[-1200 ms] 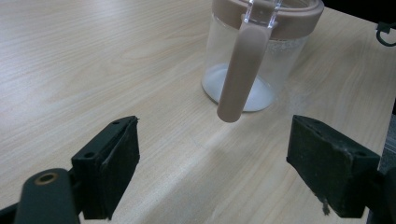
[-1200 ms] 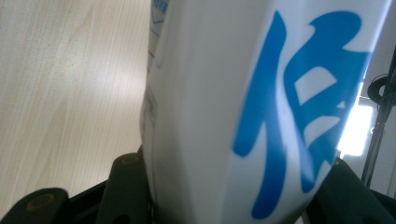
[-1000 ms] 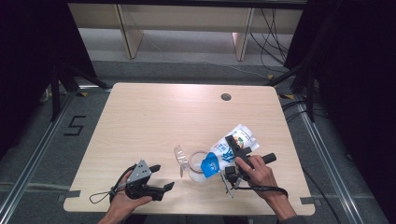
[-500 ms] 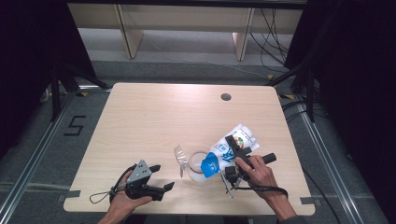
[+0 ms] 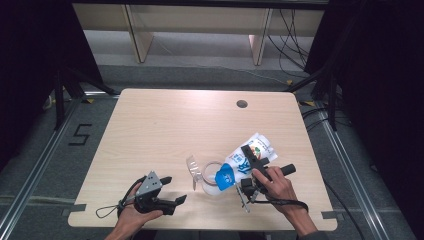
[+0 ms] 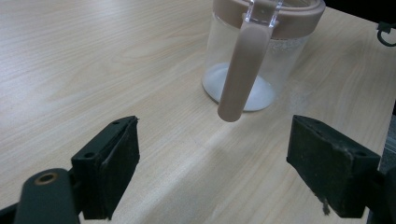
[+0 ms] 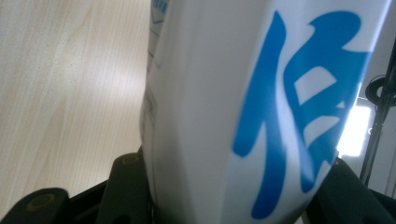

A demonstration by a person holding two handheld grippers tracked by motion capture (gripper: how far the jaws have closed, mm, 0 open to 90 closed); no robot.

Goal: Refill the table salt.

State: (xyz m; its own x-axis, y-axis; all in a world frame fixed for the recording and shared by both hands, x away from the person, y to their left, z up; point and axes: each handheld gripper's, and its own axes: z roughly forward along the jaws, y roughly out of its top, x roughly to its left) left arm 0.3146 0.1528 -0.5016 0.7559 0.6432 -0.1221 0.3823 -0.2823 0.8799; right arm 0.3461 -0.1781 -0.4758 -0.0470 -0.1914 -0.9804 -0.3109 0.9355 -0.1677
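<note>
White pouch, blue lettering

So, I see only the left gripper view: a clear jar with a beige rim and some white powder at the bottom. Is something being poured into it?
Observer: In the high view, a white and blue pouch is tilted with its blue end over the jar.
Operator: Who holds this pouch?
Observer: The right gripper holds it; in the right gripper view its jaws sit on both sides of the pouch.
Operator: And where is my left gripper compared with the jar?
Observer: In the high view the left gripper rests low at the table's near edge, to the left of the jar, apart from it, jaws open.
</note>
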